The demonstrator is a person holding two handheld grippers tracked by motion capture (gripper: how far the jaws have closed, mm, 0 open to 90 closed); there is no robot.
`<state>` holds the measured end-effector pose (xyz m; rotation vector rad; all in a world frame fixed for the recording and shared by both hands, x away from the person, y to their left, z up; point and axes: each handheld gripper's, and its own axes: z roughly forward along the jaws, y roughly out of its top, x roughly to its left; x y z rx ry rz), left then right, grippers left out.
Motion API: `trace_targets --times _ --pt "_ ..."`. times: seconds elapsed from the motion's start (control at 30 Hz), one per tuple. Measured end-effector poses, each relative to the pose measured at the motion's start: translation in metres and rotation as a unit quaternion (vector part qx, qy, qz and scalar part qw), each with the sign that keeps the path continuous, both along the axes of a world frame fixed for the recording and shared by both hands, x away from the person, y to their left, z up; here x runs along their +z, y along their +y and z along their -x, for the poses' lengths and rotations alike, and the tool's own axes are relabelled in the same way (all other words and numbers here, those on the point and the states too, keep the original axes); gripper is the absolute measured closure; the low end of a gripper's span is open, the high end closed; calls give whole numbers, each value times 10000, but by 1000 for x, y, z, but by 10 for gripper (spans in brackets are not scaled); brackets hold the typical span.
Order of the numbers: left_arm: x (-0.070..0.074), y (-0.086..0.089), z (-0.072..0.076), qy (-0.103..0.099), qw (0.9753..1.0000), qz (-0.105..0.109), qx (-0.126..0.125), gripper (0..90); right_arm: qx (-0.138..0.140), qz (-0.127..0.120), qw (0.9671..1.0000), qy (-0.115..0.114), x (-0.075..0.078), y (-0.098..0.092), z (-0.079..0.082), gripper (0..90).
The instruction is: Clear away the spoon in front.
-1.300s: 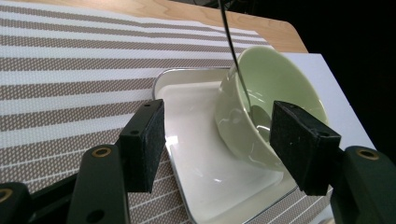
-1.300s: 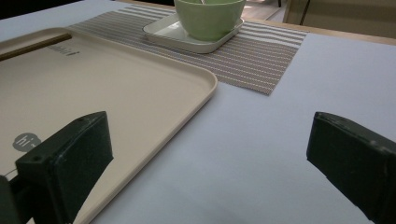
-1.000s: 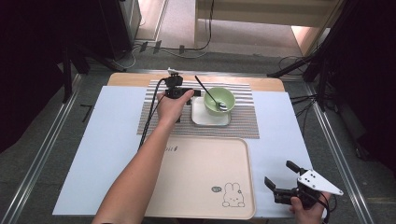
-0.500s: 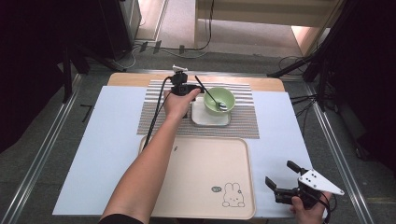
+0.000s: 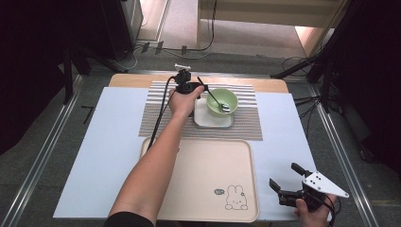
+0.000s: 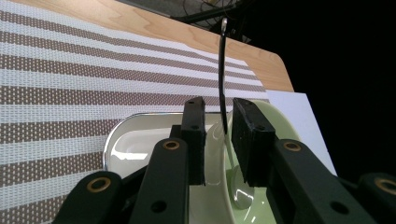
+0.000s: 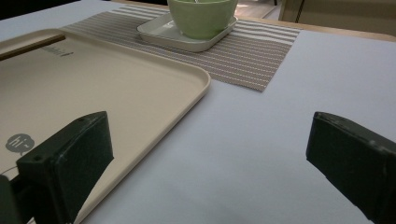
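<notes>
Standing in the green bowl (image 5: 222, 100), the thin spoon (image 6: 222, 79) looks light, stiff and slippery; left gripper (image 6: 219, 140) jaws, narrowly parted, should pinch its handle mid-length.

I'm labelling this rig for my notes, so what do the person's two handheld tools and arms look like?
Both tools are black, with two flat block-shaped pads on linked bars with brass-coloured rivets. The left tool trails a black cable and has a small white top piece. The right tool carries a grey three-cornered plate with dark dots. The left forearm is bare, with a dark sleeve edge near the shoulder.
</notes>
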<state>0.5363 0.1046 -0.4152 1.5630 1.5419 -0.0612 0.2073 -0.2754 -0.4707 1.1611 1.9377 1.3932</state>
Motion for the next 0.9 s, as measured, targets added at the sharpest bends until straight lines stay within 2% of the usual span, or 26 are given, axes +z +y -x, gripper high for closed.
trace_targets --times 0.2,0.37,0.43,0.57,0.6,0.7,0.77,0.83,0.9 --pt "-4 -1 -2 -6 10000 59 4 755 -29 -5 10000 5 -1 -1 -1 14" --pt "-6 -2 -3 13 9998 204 23 783 -61 15 10000 8 -1 -2 0 17" --pt "-4 -2 -2 -34 9998 182 11 818 -58 19 10000 16 -1 -2 0 18" --pt "0 1 -2 16 9992 401 12 891 -36 25 10000 6 -1 -2 -1 19" --pt "0 1 -2 16 9992 401 12 900 -49 30 10000 6 -1 -1 -1 19" --pt "7 4 -1 -123 9991 405 41 900 -50 15 10000 15 -1 -1 -1 19" --pt "9 6 0 -103 9983 574 -19 900 -47 16 10000 14 -1 -1 -1 19" --pt "13 6 1 -148 9986 504 -7 900 -55 16 10000 25 -1 -1 -1 19" --pt "17 8 3 -156 9984 534 -61 900 -52 20 10000 30 -2 -1 -1 19"
